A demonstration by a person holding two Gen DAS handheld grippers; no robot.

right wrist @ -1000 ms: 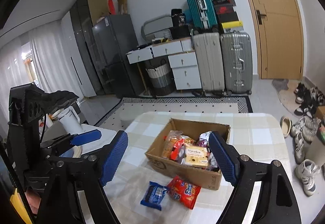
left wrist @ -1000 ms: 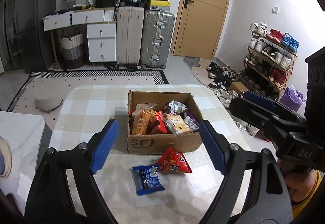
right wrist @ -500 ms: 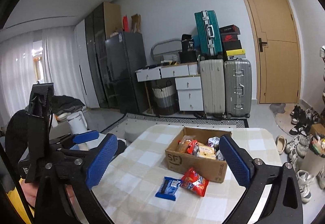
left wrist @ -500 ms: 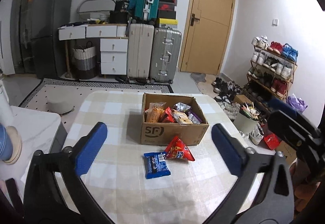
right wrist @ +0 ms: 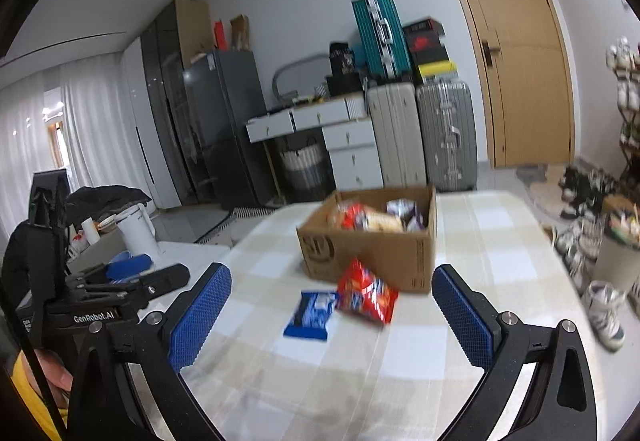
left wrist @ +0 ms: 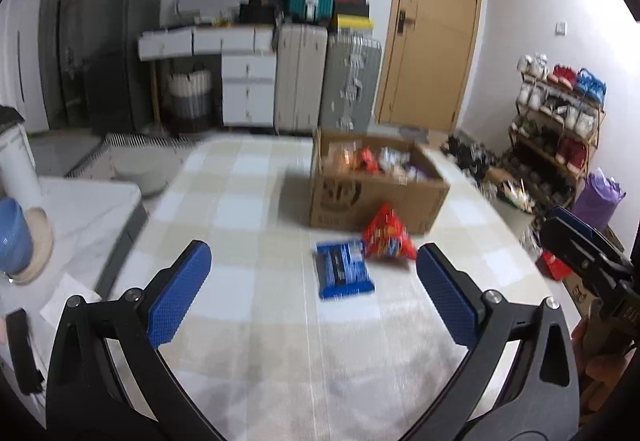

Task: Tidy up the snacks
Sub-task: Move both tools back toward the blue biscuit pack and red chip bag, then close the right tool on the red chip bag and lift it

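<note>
the left gripper (left wrist: pixel 312 287) is held with its jaws spread wide and nothing between them, tilted down toward the table (left wrist: pixel 224 209); the right gripper (right wrist: pixel 332 315) is likewise fully released and empty. both appear to be carried this open so that a flat packet can be straddled from above, though neither is touching anything yet.

just ahead of the fingers, a blue snack packet (left wrist: pixel 344 273) is lying flat on the checked cloth, and a red snack bag (left wrist: pixel 386 237) is resting just beside it, the two edges touching or nearly so; blur prevents certainty. both are left outside the container, so they are judged to be the items not yet sorted.

beyond them, a cardboard box (left wrist: pixel 372 201) is standing open-topped on the table, with the red bag close against its front wall. it is filled with assorted wrapped snacks in orange, red, silver and purple, piled loosely near the rim. individual labels cannot be read.
</note>
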